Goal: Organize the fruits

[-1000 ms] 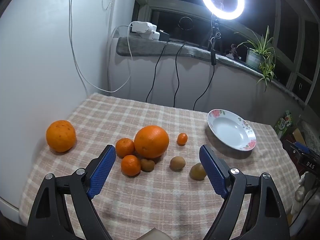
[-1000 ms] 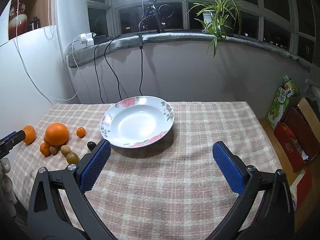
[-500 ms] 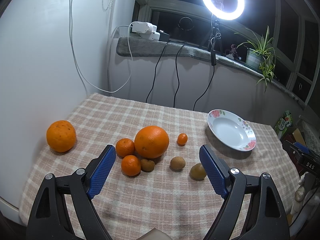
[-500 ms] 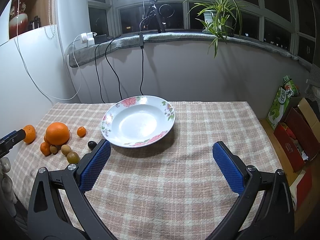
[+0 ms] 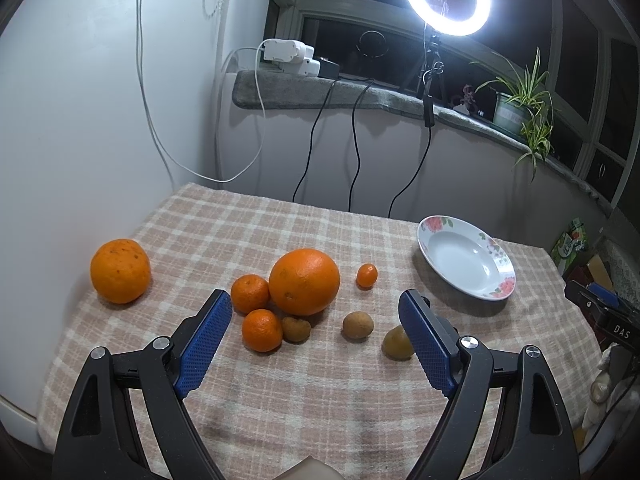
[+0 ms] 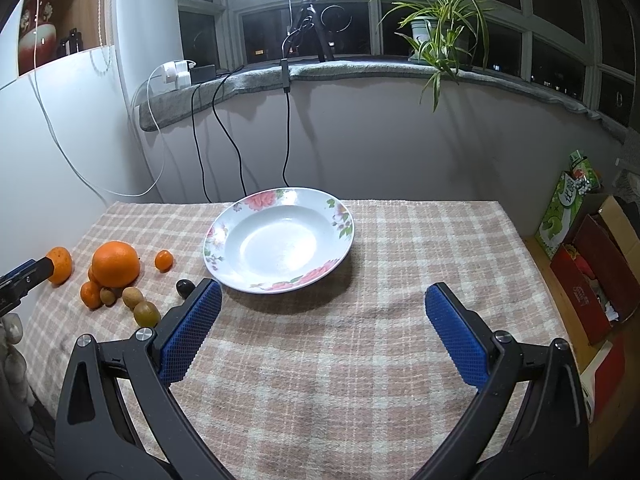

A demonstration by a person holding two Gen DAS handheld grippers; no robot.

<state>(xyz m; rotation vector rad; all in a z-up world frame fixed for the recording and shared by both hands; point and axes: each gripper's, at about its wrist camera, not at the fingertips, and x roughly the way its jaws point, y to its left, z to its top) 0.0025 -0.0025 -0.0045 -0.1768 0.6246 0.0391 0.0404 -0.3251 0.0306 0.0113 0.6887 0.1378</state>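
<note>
Together on the left part of the worktop lies a loose cluster of fruit. At its middle is a big orange, smooth and bright, with two smaller mandarins touching or just beside it: one at its left, one nearer the camera. A brown kiwi sits against the near mandarin, and two more kiwis lie apart to the right. A tiny kumquat stands alone just right of the big orange. A second large orange, rougher and speckled, sits well apart at the far left. A small dark fruit shows only in the right wrist view, near the plate's left edge.

The white plate, rimmed with pink flowers, holds nothing and rests toward the back right of the checked cloth.

The left gripper hangs over the near side of the cluster, jaws spread wide with nothing between them. The right gripper faces the plate, jaws likewise spread and holding nothing.

Compared with a second ago, fruit, plate and both grippers sit practically where they were.
</note>
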